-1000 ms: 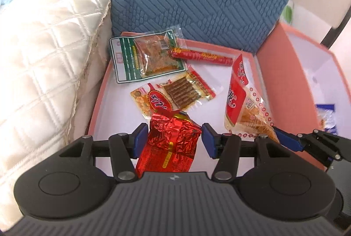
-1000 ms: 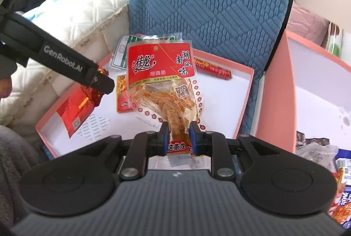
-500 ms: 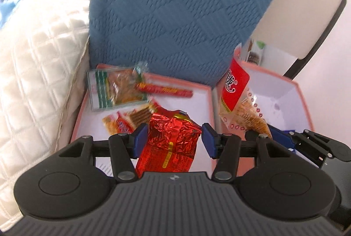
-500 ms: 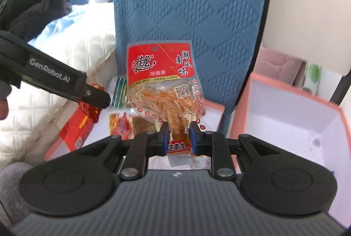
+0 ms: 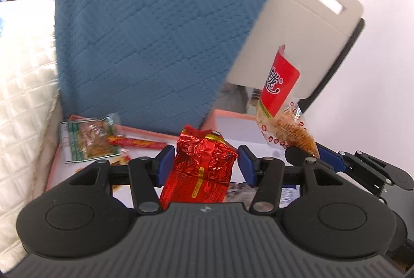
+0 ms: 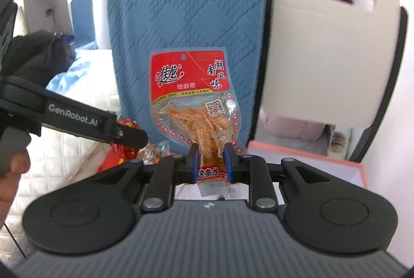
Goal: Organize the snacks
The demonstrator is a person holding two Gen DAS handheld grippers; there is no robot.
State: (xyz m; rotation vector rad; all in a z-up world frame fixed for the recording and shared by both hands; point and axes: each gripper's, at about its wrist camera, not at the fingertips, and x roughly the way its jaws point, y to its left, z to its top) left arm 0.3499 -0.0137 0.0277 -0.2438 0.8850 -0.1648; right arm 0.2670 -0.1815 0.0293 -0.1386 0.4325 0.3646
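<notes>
My left gripper (image 5: pixel 205 163) is shut on a crinkled red foil packet (image 5: pixel 204 166) and holds it upright above the pink-rimmed tray (image 5: pixel 55 161). My right gripper (image 6: pixel 211 159) is shut on the bottom edge of a red-and-clear noodle snack packet (image 6: pixel 191 97), which stands upright in the air. In the left wrist view that packet (image 5: pixel 279 89) hangs to the right, over the pink box (image 5: pixel 233 115). The right wrist view shows the left gripper (image 6: pixel 129 134) at the left with the foil packet (image 6: pixel 124 151). A green-and-white packet (image 5: pixel 88 141) and a red sausage stick (image 5: pixel 137 142) lie on the tray.
A blue quilted chair back (image 5: pixel 155 32) rises right behind the tray. A beige chair back (image 5: pixel 297 19) stands behind the pink box (image 6: pixel 310 156). A cream quilt (image 5: pixel 23 97) borders the tray on the left. A person's hand (image 6: pixel 10 174) grips the left tool.
Both grippers have risen with their packets still held. The tray and its remaining snacks have dropped low in both views, and the chair backs now fill the upper part.
</notes>
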